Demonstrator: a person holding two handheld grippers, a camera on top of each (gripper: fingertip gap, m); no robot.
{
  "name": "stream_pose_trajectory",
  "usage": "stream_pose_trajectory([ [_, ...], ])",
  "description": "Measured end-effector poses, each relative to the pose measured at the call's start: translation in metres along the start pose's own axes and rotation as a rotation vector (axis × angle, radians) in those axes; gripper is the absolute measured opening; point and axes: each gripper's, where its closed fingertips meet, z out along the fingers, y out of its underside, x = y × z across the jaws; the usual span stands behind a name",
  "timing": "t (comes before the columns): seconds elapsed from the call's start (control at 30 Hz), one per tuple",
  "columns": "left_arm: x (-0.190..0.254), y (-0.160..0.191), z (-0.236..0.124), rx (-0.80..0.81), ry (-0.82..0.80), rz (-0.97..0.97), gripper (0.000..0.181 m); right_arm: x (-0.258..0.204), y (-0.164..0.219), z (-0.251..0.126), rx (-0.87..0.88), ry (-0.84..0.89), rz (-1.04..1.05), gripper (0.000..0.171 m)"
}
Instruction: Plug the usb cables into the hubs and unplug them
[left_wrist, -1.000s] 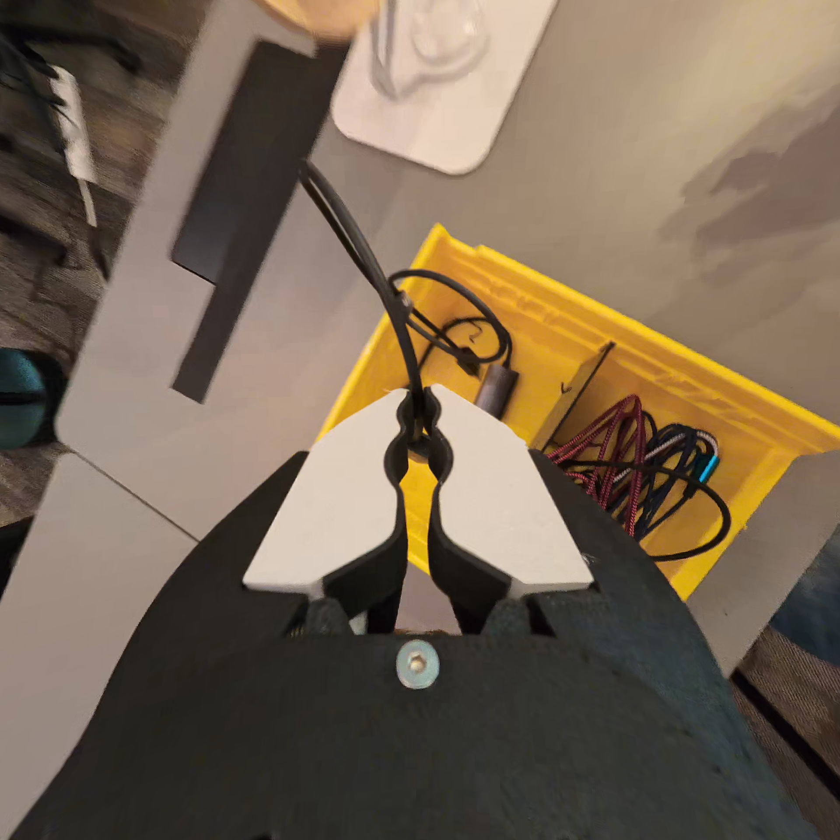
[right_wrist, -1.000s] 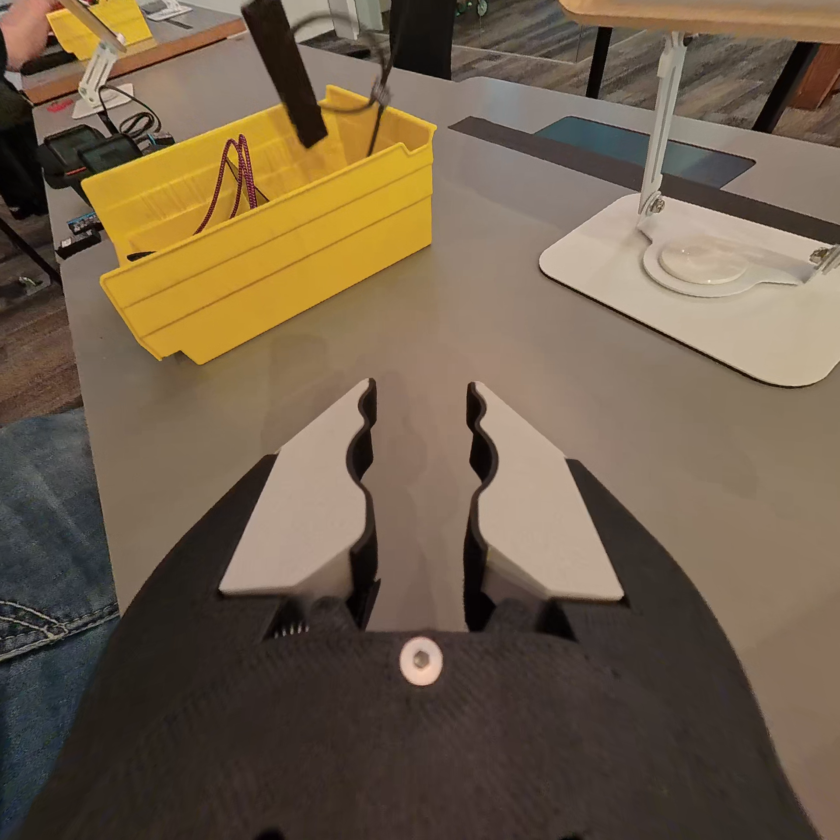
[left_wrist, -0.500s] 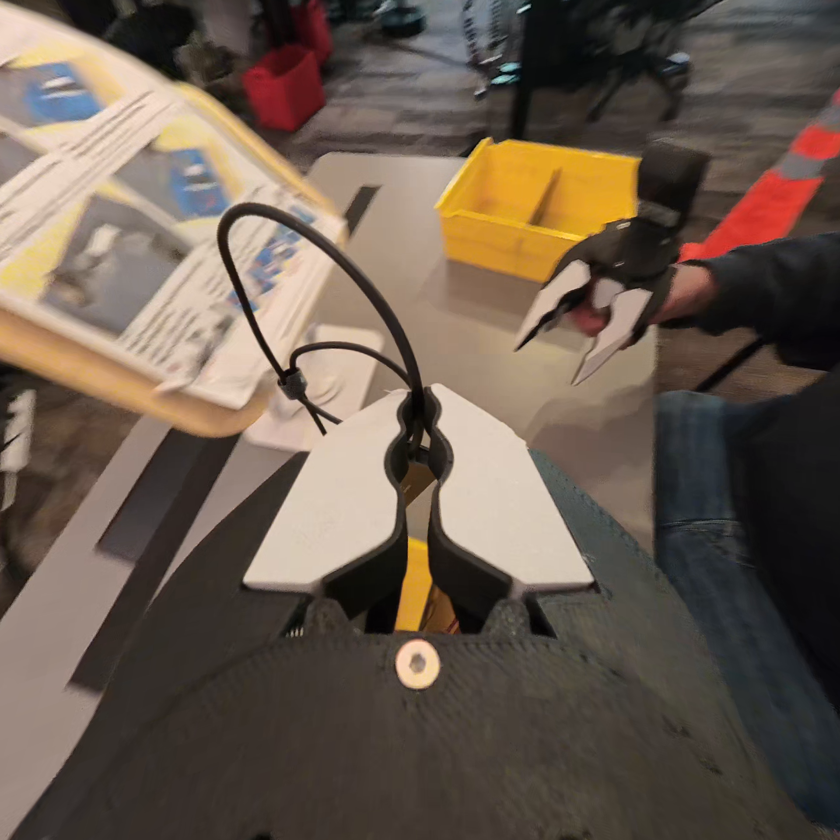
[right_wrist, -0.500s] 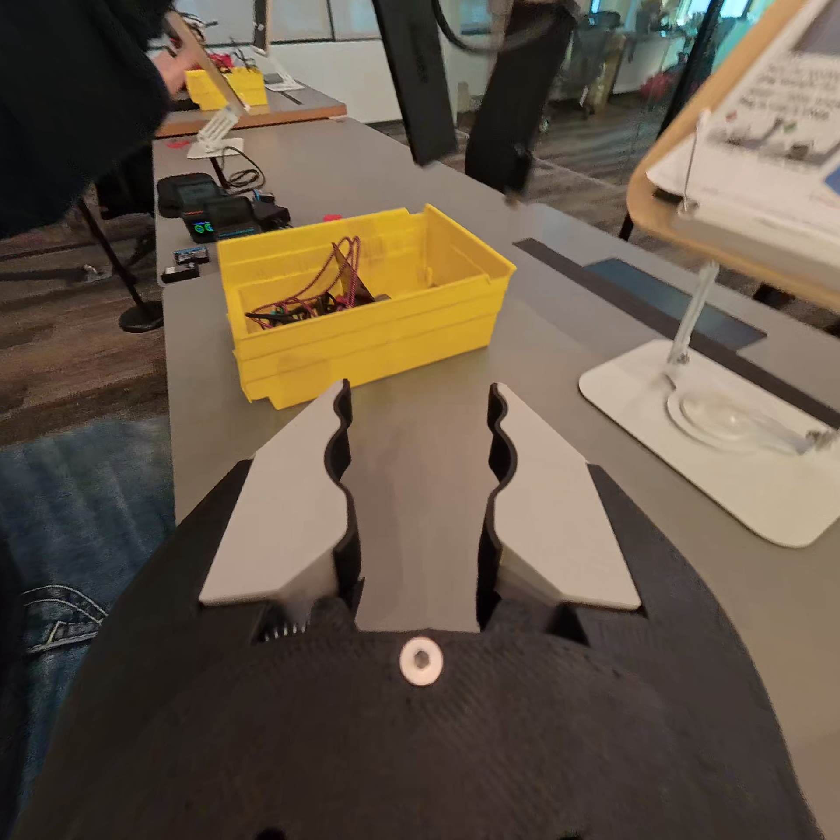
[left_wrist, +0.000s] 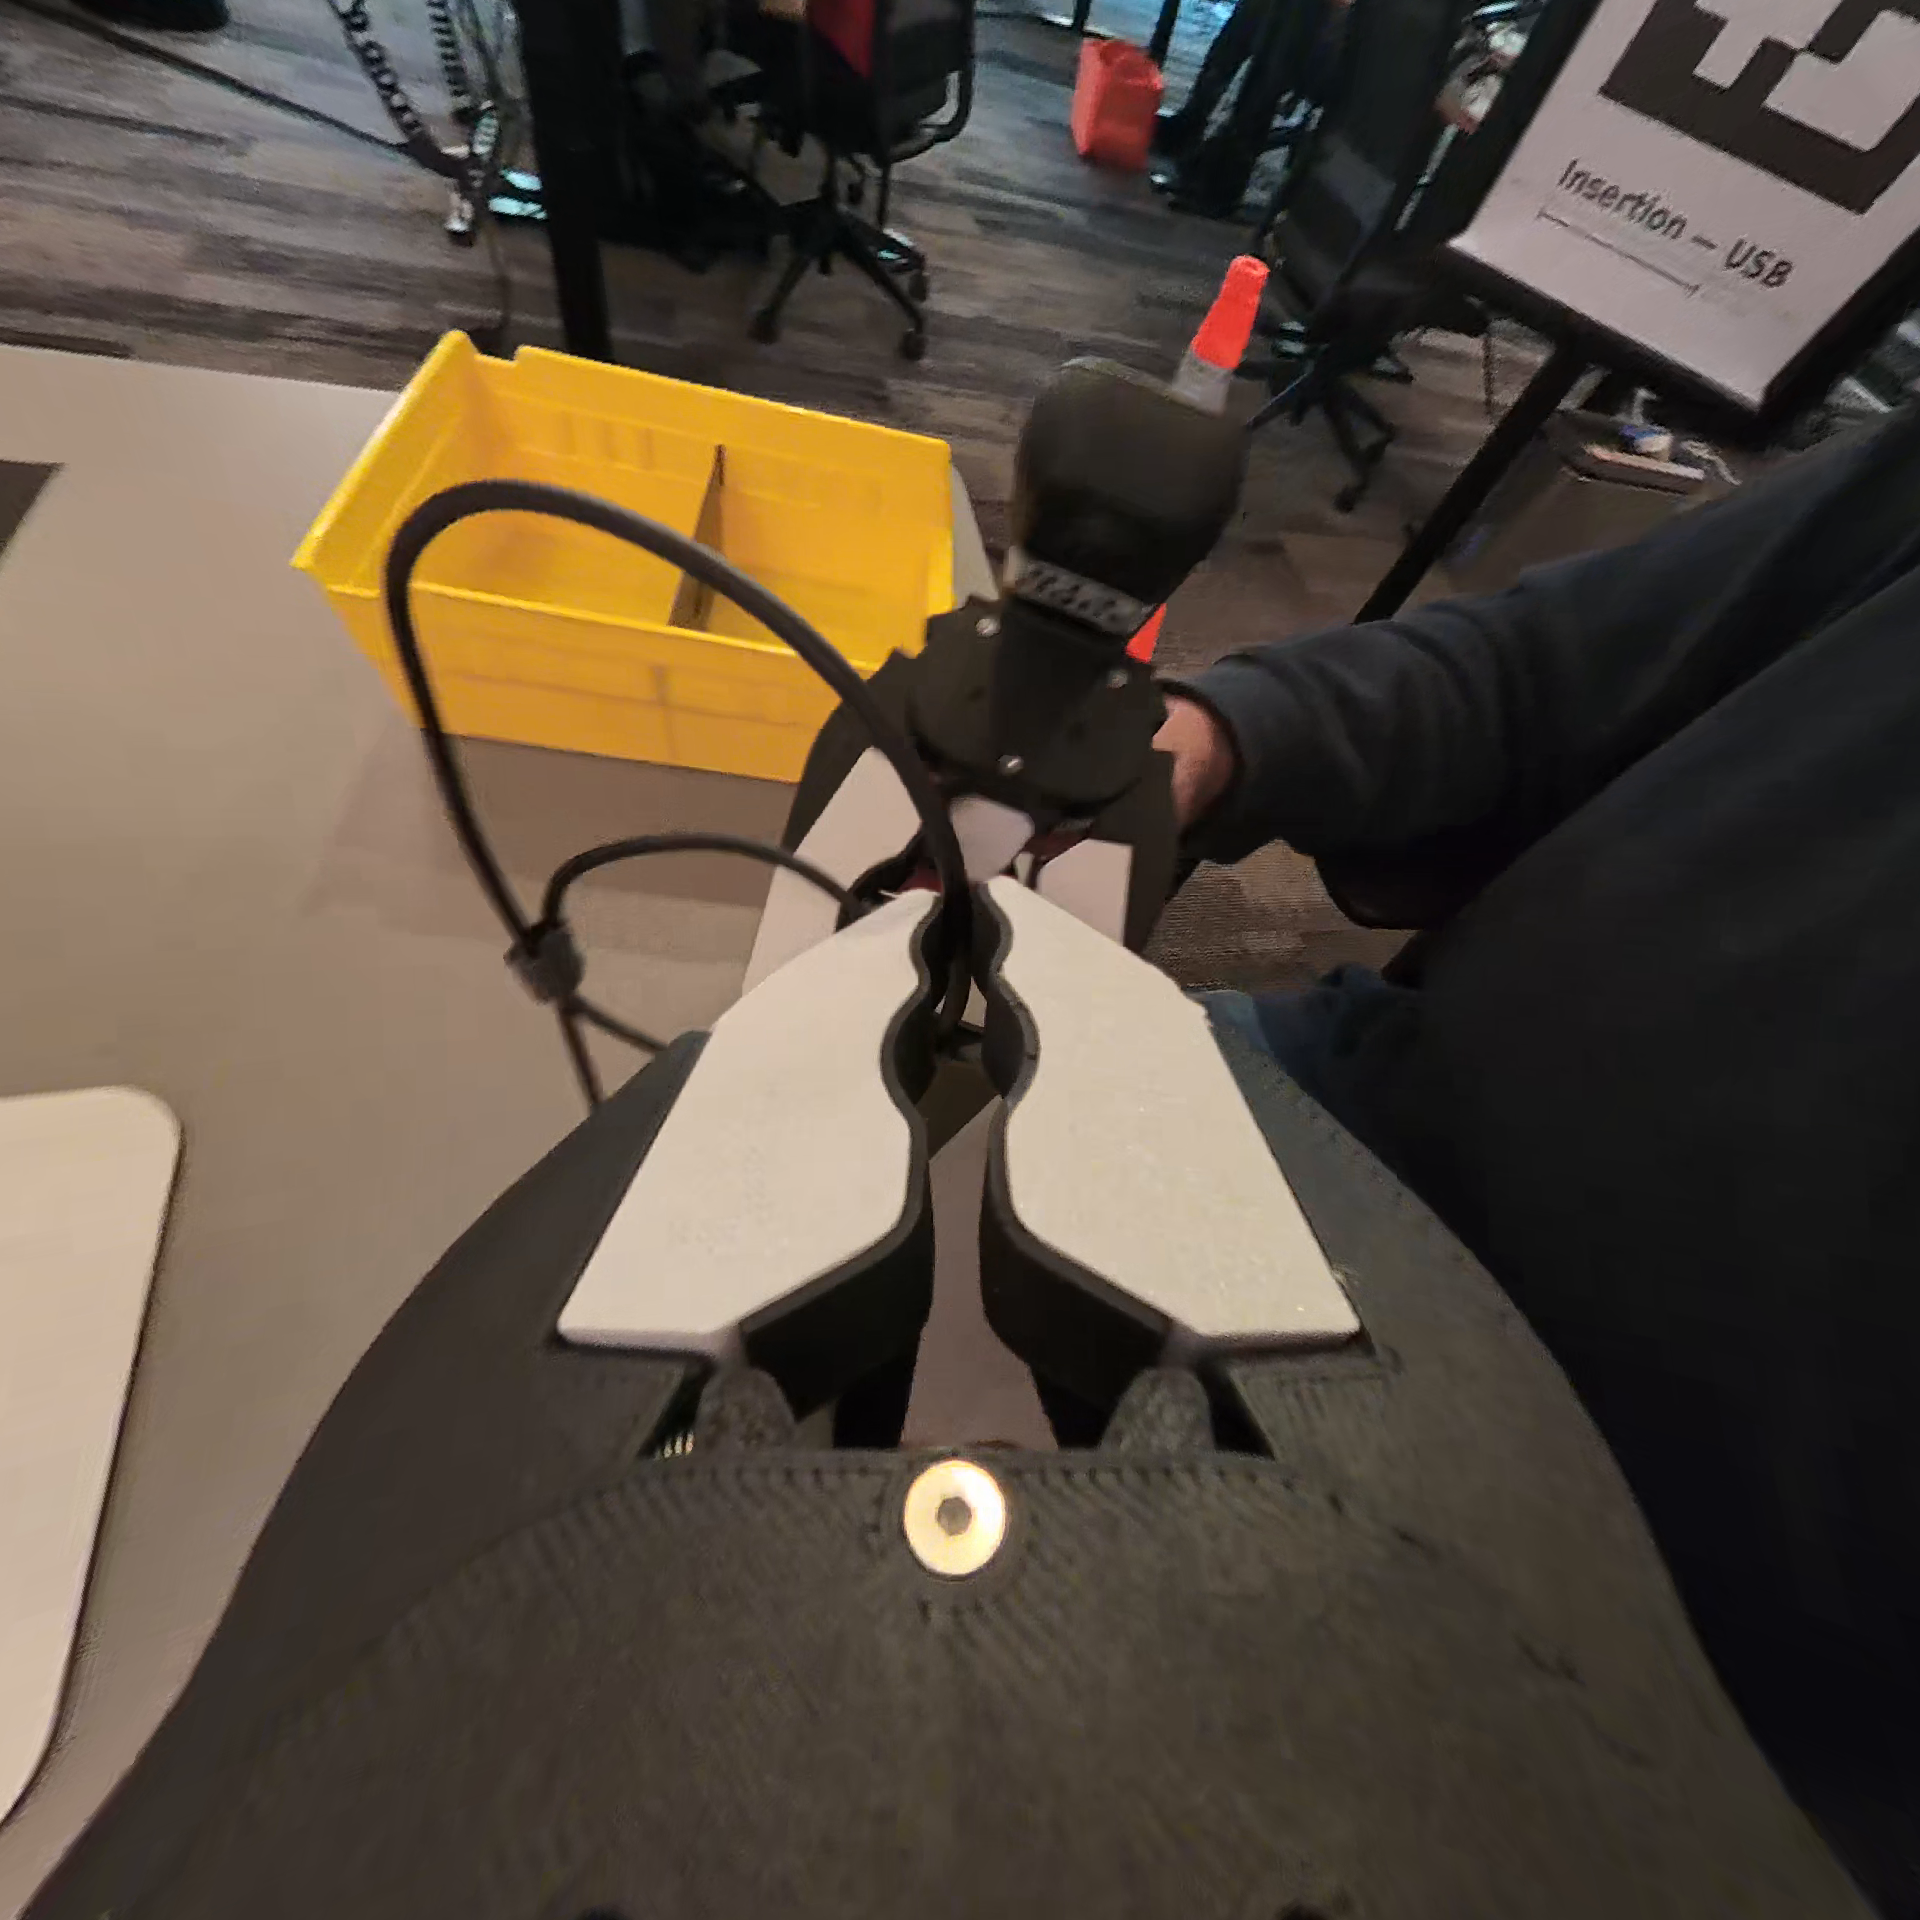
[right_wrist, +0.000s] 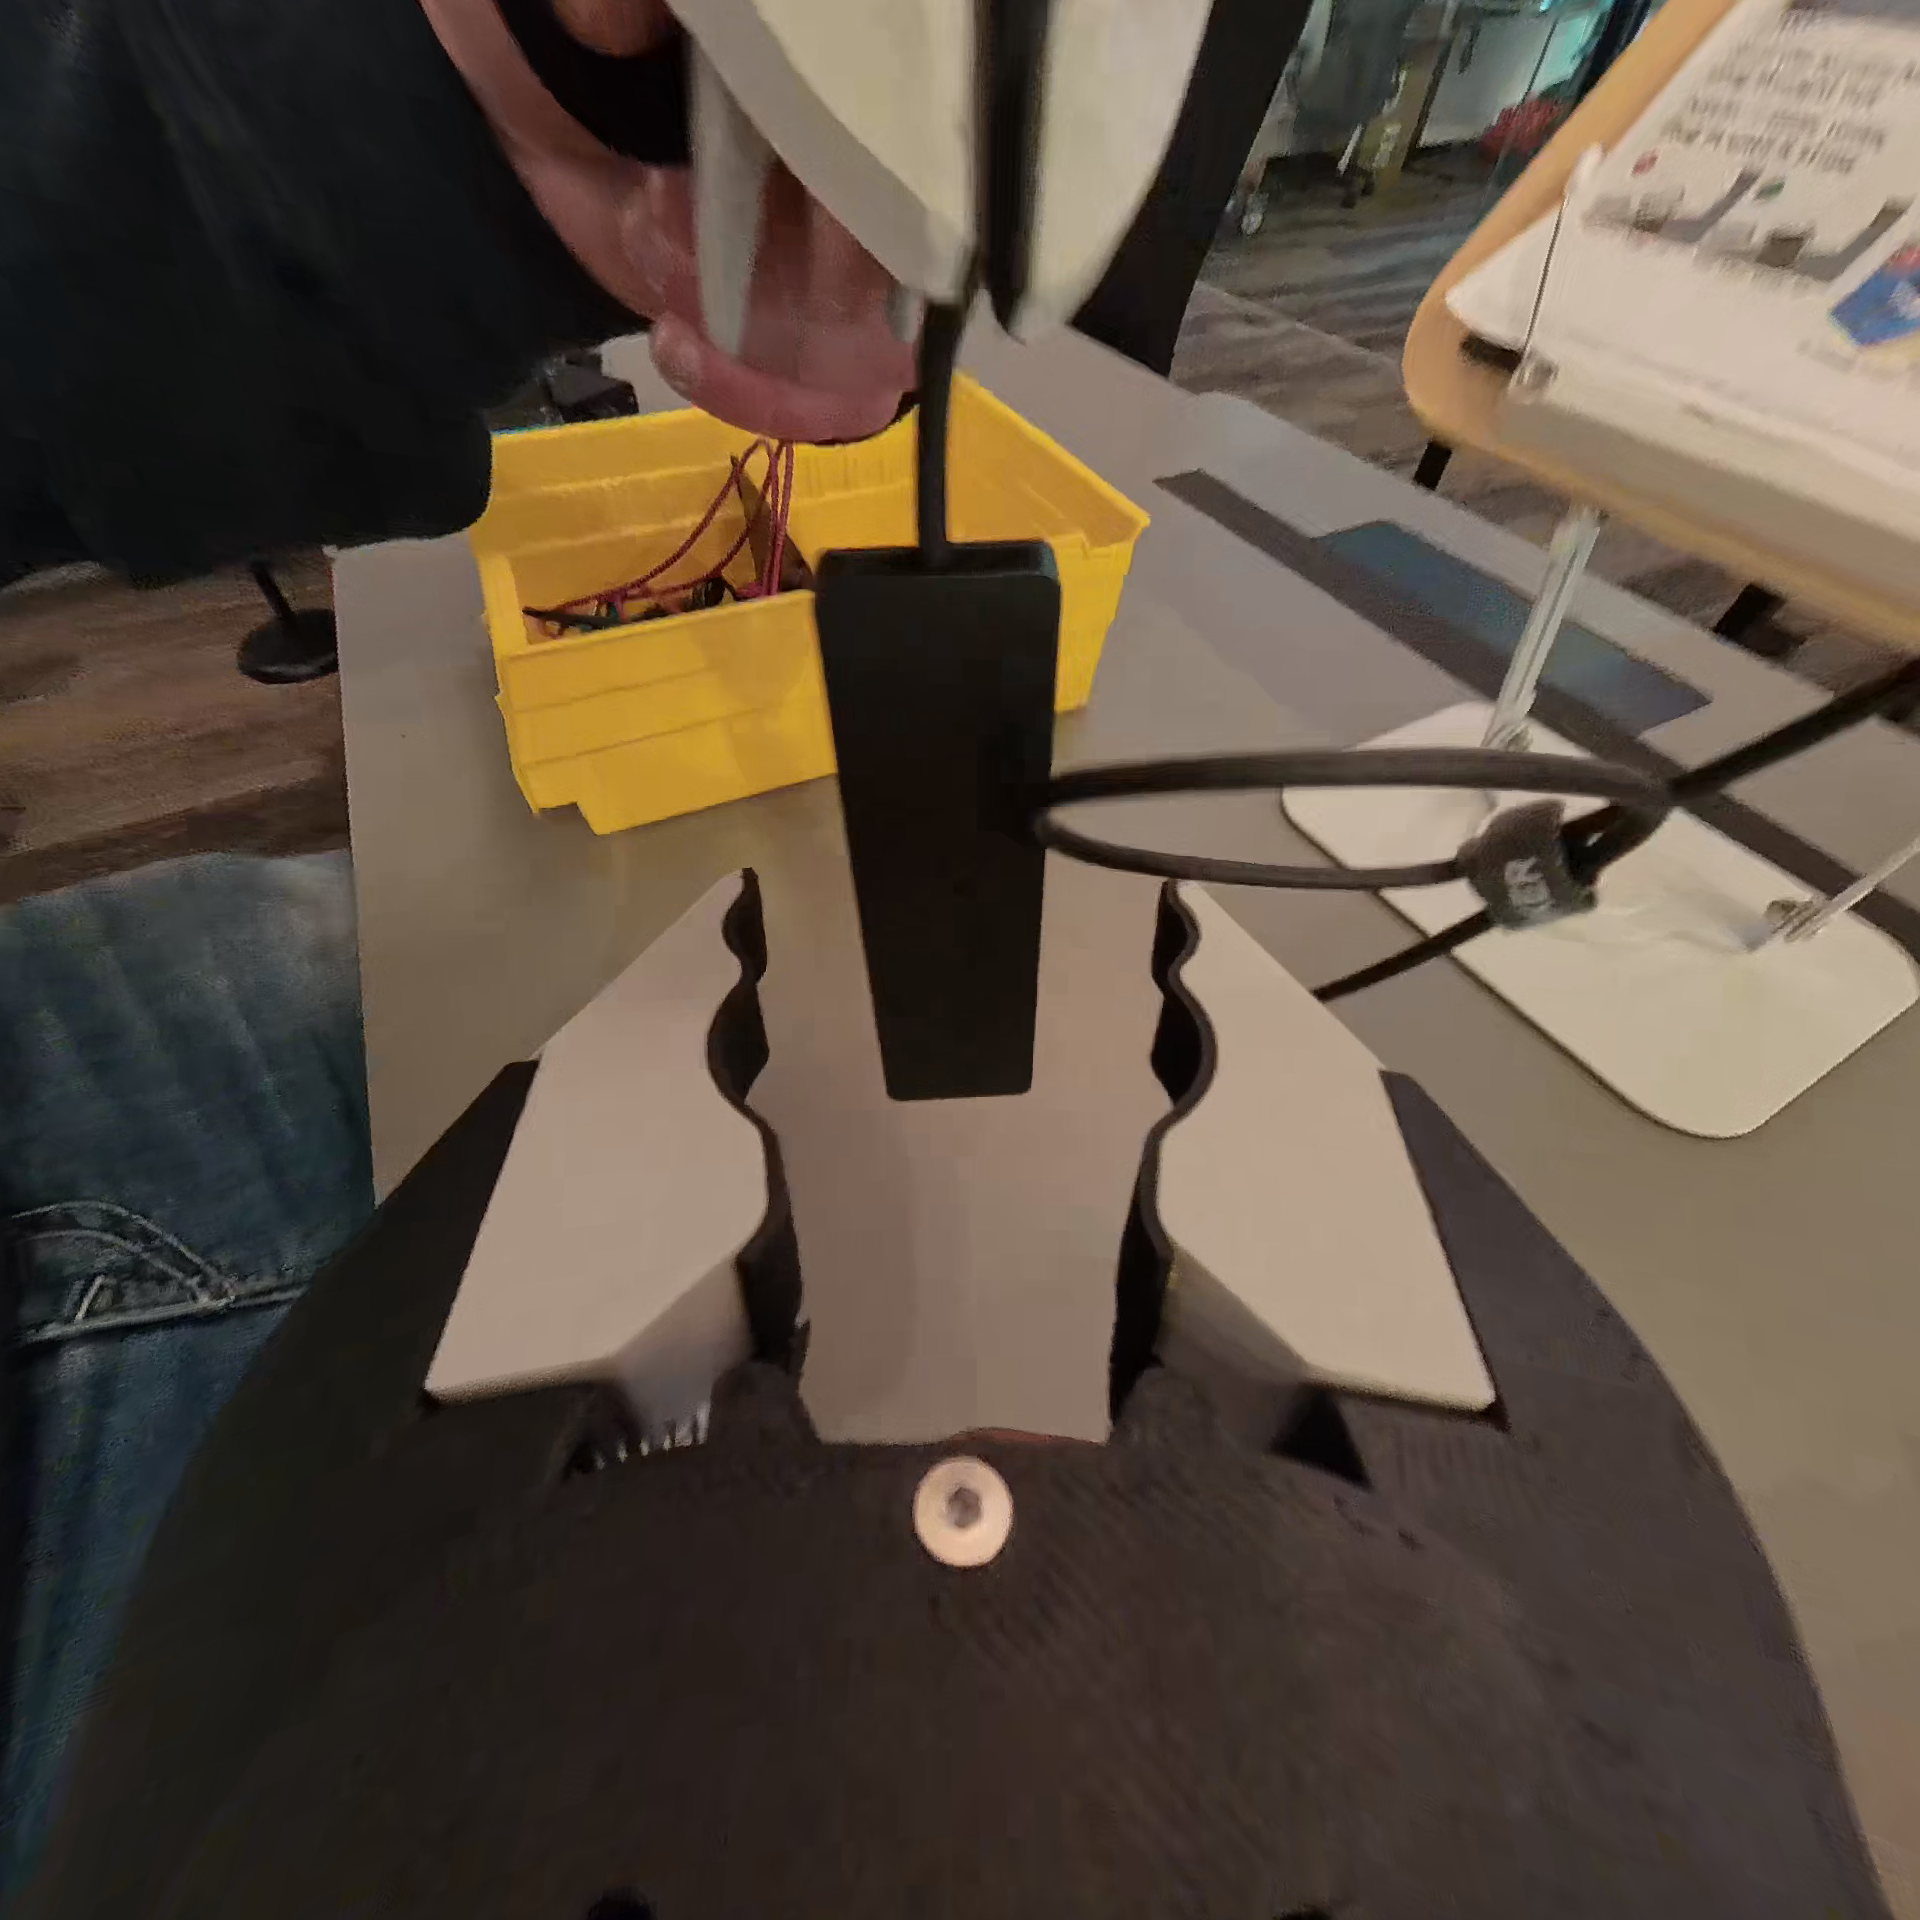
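Left hand-held gripper (left_wrist: 961, 920) is pinching the thin black cable (left_wrist: 665, 561) so the flat black plastic usb hub (right_wrist: 940, 821) dangles over the grey bench (right_wrist: 1558, 1247), right between the wide-open right hand-held gripper (right_wrist: 956, 997), so I'd guess it's a handover and next it clamps the hub.

You have lettering on the white sign (left_wrist: 1704, 156) at upper right and on the blurred pages (right_wrist: 1766, 208) at upper right.

Dim, warm indoor light leaves soft shadows on the table (right_wrist: 1299, 1164), wide-angle bending warps the edges, and motion blur smears the near hand (right_wrist: 748, 281) and papers (right_wrist: 1745, 208) at top.
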Motion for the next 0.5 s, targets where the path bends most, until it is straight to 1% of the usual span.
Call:
stream_pose_trajectory([
  [0.07,0.000,0.000,0.009,-0.002,0.026,0.002,0.003,0.002,0.008,0.000,0.006,-0.051,0.054,0.055],
  [0.13,-0.001,0.001,0.011,0.014,0.067,-0.025,0.003,-0.009,0.004,-0.005,0.064,-0.175,0.117,0.034],
  [0.27,-0.003,0.008,0.011,0.040,0.124,-0.065,0.003,-0.019,0.010,-0.007,0.055,-0.282,0.143,0.032],
  [0.37,-0.016,0.016,0.009,0.021,0.055,-0.066,0.006,-0.016,0.017,-0.006,0.021,-0.278,0.186,0.032],
  [0.4,-0.024,0.019,0.008,0.014,0.005,-0.065,0.013,-0.013,0.022,-0.006,-0.010,-0.257,0.199,0.032],
  [0.47,-0.036,0.024,0.000,0.005,-0.094,-0.069,0.043,-0.005,0.028,-0.006,-0.053,-0.212,0.226,0.032],
  [0.5,-0.043,0.027,-0.006,-0.005,-0.156,-0.074,0.054,-0.001,0.034,-0.006,-0.085,-0.190,0.250,0.032],
])
